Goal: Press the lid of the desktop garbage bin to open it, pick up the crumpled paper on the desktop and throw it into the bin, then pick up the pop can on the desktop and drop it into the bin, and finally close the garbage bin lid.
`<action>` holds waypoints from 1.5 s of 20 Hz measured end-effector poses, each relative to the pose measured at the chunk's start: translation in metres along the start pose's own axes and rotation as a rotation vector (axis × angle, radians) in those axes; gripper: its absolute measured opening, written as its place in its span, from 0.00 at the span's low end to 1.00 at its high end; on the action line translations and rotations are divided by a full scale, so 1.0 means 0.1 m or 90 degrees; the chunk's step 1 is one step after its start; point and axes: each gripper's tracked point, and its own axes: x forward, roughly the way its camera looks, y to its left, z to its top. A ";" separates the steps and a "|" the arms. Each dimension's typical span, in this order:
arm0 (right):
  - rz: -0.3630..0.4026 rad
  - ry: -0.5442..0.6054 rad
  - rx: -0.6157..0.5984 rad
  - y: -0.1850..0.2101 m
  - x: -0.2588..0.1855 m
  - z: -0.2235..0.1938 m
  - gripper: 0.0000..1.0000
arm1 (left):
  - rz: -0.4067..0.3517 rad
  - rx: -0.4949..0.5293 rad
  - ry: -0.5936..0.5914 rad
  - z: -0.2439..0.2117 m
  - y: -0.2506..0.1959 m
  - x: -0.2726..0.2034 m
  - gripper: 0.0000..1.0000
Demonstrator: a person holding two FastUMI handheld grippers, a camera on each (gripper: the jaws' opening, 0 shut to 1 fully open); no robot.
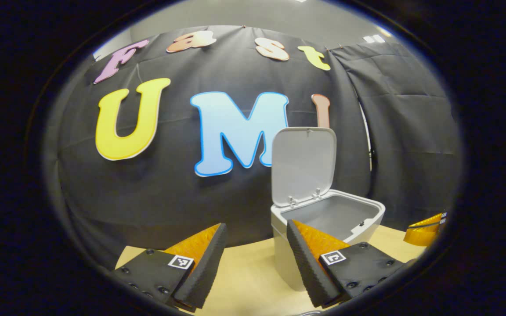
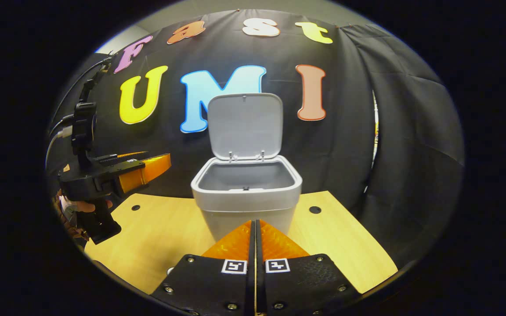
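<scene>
Right gripper point(image 2: 255, 228) closed, empty, bin point(image 2: 246, 199) just ahead, lid point(image 2: 245, 125) up, left gripper point(image 1: 255, 245) wide open

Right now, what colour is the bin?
Light grey bin, lid included; clearest in the right gripper view.

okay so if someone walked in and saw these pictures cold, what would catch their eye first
Probably the garbage bin at the middle of the wooden desktop, its lid standing upright and open over a hollow that looks empty. Next, the right gripper, jaws closed just before the bin, and the left gripper open beside it.
</scene>
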 end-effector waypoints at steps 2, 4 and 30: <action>0.033 0.010 -0.006 0.18 0.02 -0.06 0.01 | 0.027 -0.005 0.004 -0.04 0.20 -0.11 0.96; 0.061 0.022 -0.013 0.34 0.04 -0.15 0.01 | 0.051 -0.009 0.006 -0.03 0.36 -0.22 0.96; 0.267 0.204 -0.139 1.43 0.18 -1.36 0.98 | 0.141 -0.033 0.015 -0.22 1.08 -0.70 0.96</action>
